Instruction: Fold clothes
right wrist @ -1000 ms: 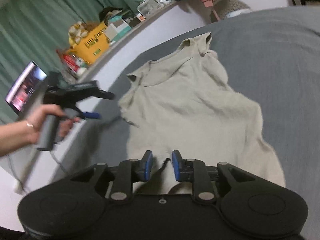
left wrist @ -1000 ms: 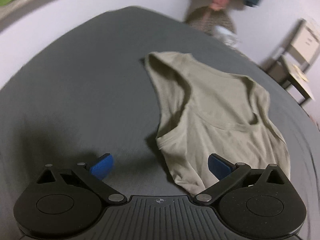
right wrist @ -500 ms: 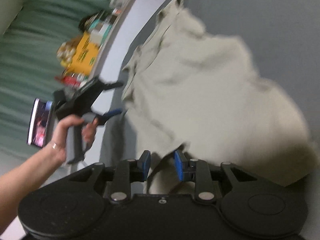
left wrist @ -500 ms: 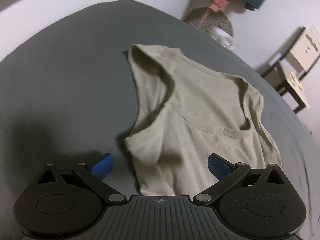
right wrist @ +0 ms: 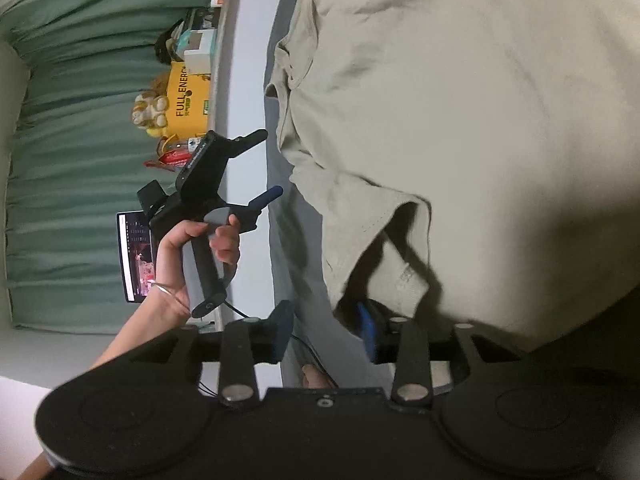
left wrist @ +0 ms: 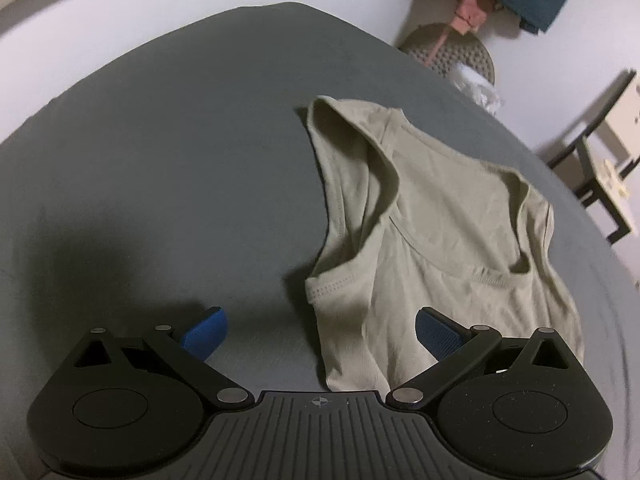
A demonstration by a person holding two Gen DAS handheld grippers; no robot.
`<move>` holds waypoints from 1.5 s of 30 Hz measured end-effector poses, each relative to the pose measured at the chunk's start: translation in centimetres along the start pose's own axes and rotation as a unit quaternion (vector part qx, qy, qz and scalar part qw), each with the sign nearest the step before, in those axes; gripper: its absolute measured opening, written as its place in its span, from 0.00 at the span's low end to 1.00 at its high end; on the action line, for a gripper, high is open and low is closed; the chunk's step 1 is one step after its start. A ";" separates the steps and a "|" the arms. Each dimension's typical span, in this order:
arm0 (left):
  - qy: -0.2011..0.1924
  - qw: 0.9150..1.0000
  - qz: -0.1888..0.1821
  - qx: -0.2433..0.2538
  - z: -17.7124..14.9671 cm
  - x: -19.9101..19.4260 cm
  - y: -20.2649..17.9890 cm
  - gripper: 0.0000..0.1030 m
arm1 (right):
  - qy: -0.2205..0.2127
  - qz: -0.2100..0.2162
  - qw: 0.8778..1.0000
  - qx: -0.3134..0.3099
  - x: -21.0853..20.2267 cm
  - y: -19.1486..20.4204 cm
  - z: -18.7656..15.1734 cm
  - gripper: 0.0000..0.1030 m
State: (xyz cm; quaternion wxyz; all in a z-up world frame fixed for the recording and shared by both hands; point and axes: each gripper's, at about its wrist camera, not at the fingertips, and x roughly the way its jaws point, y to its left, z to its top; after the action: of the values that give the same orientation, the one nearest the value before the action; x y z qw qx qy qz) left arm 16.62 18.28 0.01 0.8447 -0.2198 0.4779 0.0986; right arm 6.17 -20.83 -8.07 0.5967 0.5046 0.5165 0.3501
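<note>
A beige sleeveless top (left wrist: 448, 240) lies on the dark grey bed (left wrist: 168, 160), straps towards the far side. My left gripper (left wrist: 320, 334) hovers low over its near armhole edge, open, with the hem between its blue pads (left wrist: 204, 334) but not pinched. The right wrist view is rolled sideways, and the same top (right wrist: 460, 100) fills it. My right gripper (right wrist: 325, 332) is open at the cloth's raised edge, which drapes against the right pad (right wrist: 368, 334); nothing lies in the gap. A hand (right wrist: 188, 252) holds the left gripper (right wrist: 265, 165) beyond the bed's edge.
A round stool (left wrist: 452, 54) and a dark chair (left wrist: 592, 184) stand past the bed by the white wall. A shelf with a yellow box (right wrist: 188, 96) and other items runs before green curtains (right wrist: 72, 140). A lit screen (right wrist: 136, 256) stands at the left.
My right gripper has rolled sideways and its fingers have spread, letting go of the hem they pinched. The left gripper stayed open and has shifted left along the top.
</note>
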 end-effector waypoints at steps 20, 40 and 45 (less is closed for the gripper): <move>0.002 0.999 -0.046 -0.008 -0.6 0.9 -1.5 0.99 | -0.221 0.100 0.966 0.093 -6.0 -1.2 5.2 0.05; -0.014 0.994 -0.105 -0.034 -0.8 1.2 -4.6 0.47 | -0.194 0.094 0.971 0.100 -5.5 -1.6 5.9 0.05; -0.015 0.992 -0.113 -0.045 -1.3 1.4 -4.0 0.47 | -0.192 0.092 0.972 0.094 -5.6 -1.9 5.7 0.05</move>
State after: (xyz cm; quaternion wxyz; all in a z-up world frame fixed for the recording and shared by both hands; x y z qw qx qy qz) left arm 17.92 14.07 -0.65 0.8469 -0.3089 0.4319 0.0272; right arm 10.25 -27.95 -8.63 0.6000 0.6618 0.3738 0.2498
